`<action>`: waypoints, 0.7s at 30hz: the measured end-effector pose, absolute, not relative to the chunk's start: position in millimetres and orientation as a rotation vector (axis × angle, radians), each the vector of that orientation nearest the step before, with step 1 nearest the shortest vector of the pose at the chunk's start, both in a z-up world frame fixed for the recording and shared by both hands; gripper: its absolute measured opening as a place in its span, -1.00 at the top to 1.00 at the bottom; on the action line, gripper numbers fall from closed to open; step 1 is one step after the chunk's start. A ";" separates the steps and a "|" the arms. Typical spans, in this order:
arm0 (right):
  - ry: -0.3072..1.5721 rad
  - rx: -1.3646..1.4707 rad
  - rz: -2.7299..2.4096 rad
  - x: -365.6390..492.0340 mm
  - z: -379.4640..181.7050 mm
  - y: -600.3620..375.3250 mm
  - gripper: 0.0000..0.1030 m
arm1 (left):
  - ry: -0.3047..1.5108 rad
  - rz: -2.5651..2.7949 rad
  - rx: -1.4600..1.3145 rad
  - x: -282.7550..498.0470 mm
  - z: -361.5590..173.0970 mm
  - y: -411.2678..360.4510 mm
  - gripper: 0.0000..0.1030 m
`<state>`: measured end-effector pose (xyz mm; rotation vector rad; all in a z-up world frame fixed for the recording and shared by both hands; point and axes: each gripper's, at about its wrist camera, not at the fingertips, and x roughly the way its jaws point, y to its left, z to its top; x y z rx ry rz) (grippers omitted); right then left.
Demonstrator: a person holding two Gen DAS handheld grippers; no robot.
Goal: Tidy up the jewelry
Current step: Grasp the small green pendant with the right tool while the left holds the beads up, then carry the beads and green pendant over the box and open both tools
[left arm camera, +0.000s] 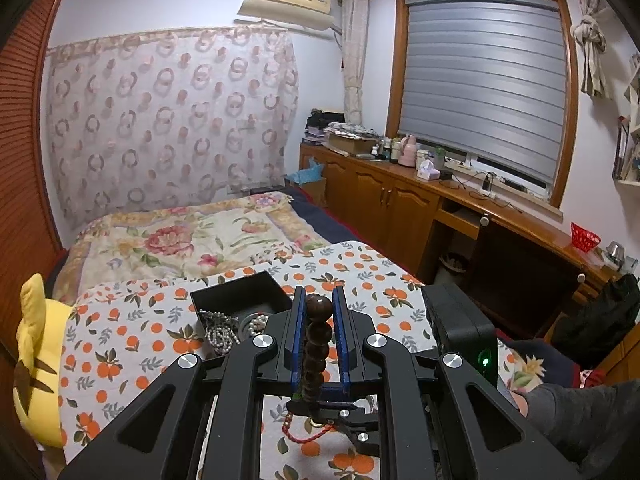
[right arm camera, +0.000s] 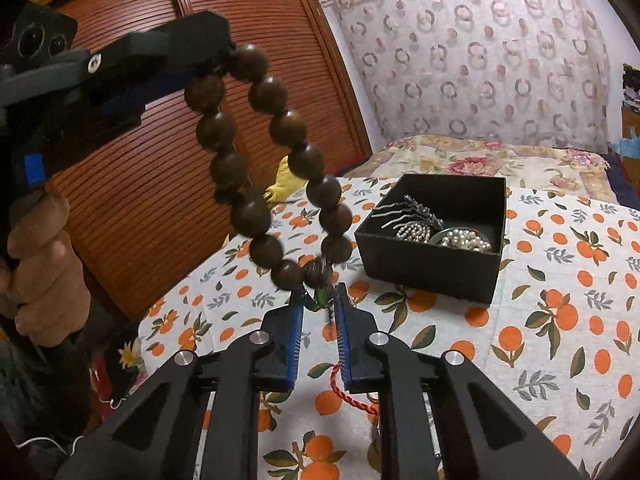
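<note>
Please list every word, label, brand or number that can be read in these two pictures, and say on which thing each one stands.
No text can be read in either view.
The small sticker on the cream wall air conditioner is too blurred to read.
The black square jewelry box and the brown wooden bead bracelet show no lettering.

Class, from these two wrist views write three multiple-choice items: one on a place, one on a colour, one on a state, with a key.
1. The pearls lie:
A in the black box
B on the pillow
C on the desk

2. The big beads of the bracelet are:
A white
B dark brown
C green

3. The left tool is:
A wide open
B lying down
C shut on the bracelet

Key: A, pearls show inside the box; B, the beads look like brown wood; C, its fingers pinch the top bead.
</note>
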<state>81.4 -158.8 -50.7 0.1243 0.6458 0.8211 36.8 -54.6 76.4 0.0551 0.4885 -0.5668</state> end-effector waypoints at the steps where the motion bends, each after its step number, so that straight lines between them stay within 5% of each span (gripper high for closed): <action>1: 0.651 0.122 0.822 81.5 -51.8 -158.1 0.66 | 0.490 -0.568 0.052 37.0 76.1 -54.2 0.76; 21: 0.715 0.008 0.737 86.8 -70.7 -158.1 0.67 | 0.464 -0.520 0.021 49.6 80.4 -38.8 0.76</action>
